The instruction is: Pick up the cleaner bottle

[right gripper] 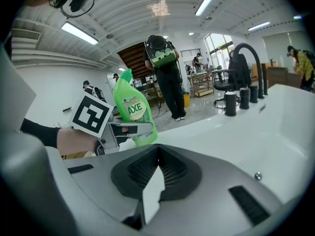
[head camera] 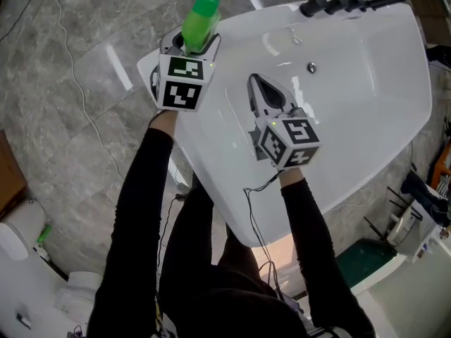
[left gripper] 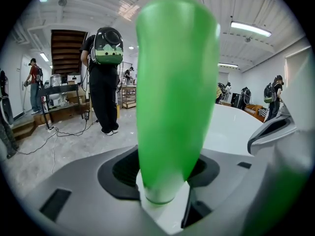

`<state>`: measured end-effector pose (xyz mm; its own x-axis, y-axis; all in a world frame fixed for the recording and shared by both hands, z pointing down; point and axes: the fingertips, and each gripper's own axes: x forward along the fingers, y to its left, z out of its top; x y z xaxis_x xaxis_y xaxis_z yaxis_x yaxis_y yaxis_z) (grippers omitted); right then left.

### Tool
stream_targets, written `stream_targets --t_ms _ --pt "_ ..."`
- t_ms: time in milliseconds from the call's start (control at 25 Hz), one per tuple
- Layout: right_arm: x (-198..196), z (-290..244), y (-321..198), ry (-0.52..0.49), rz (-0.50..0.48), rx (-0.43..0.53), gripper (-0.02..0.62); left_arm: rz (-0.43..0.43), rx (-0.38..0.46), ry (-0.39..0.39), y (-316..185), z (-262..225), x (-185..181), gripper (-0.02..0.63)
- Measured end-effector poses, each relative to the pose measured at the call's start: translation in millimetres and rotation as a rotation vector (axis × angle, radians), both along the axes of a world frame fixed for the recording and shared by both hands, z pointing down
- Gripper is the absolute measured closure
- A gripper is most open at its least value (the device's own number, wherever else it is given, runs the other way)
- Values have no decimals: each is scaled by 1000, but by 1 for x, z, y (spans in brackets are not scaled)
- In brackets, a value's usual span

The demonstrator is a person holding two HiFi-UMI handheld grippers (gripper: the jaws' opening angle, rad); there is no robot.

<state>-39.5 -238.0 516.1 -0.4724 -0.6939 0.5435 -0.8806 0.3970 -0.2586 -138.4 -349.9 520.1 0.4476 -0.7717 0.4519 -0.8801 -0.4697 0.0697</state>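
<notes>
the cleaner bottle [head camera: 201, 21] is bright green see-through plastic with a green cap. in the right gripper view its [right gripper: 134, 113] white and green label reads "axe" and its neck bends off toward 11 o'clock. your left gripper [head camera: 192, 44] has its jaws closed on the bottle's lower body, one jaw on each side. in the left gripper view the bottle fills the middle of the picture.

the bottle stands upright with its cap up. its long axis runs from 6 to 12 o'clock in both gripper views. in the head view it is at 11 o'clock, at the corner of the white tub [head camera: 366, 83], with the cap leaning toward 1 o'clock. you cannot tell from any view whether its base touches the rim.

your right gripper [head camera: 255, 83] is over the tub's white inside, at about 3 o'clock of the bottle and well apart from it. its jaws are pressed together with nothing between them.

the tub is glossy and white. a black tap [head camera: 345, 4] is on its rim at 1 o'clock, and a small metal fitting [head camera: 311, 67] is just below the tap. the floor [head camera: 70, 118] is grey marbled tile with cables lying across it. the room is a bright hall with strip lights on a white ceiling and a brown staircase [left gripper: 66, 43]. a person wearing a backpack [left gripper: 104, 77] stands on the floor, and others stand farther back.
</notes>
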Motion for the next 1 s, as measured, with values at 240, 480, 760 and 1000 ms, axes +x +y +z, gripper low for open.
stream_targets --t_ms 240,480,760,1000 --pt "-1 -1 -4 -4 -1 1 594 2 22 -20 -2 -1 3 397" --pt "-2 -1 -5 -6 -5 4 594 9 18 -22 -1 0 5 405" --pt "-3 -4 -2 -7 -3 4 594 30 30 -31 16 -2 7 408" --pt "1 -14 9 -5 4 11 594 46 49 -26 36 -17 12 408"
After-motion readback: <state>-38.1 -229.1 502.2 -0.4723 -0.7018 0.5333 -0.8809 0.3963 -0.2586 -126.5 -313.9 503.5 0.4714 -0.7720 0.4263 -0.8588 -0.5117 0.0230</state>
